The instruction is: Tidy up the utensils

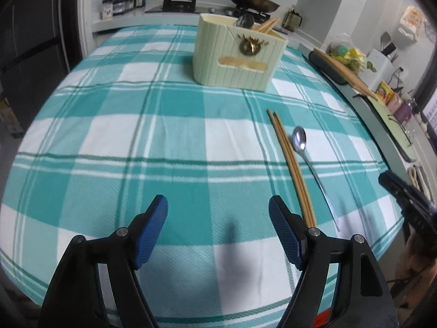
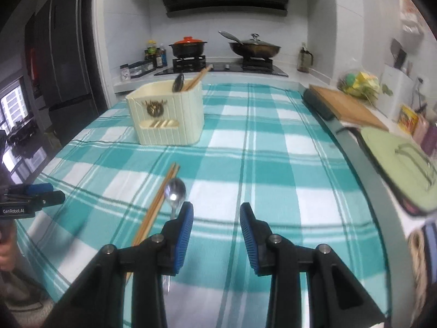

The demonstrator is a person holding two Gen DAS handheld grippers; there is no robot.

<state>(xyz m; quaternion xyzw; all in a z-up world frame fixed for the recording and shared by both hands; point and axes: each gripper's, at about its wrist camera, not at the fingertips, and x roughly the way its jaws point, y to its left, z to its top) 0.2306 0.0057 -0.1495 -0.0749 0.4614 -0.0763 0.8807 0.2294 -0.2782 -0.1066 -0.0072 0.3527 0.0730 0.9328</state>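
A cream utensil holder (image 1: 235, 54) stands on the teal checked cloth (image 1: 136, 142), with a spoon and chopsticks in it; it also shows in the right wrist view (image 2: 168, 114). A pair of wooden chopsticks (image 1: 291, 164) and a metal spoon (image 1: 306, 150) lie side by side on the cloth. My left gripper (image 1: 218, 207) is open and empty, left of the chopsticks. My right gripper (image 2: 215, 213) is open and empty, just right of the spoon (image 2: 174, 191) and chopsticks (image 2: 158, 205). The right gripper's tip shows in the left wrist view (image 1: 404, 194).
A wooden cutting board (image 2: 347, 106) and a green mat (image 2: 398, 164) lie along the counter at the right. A stove with a red-lidded pot (image 2: 188, 46) and a wok (image 2: 254, 46) is behind the table. The left gripper (image 2: 32, 196) shows at the left edge.
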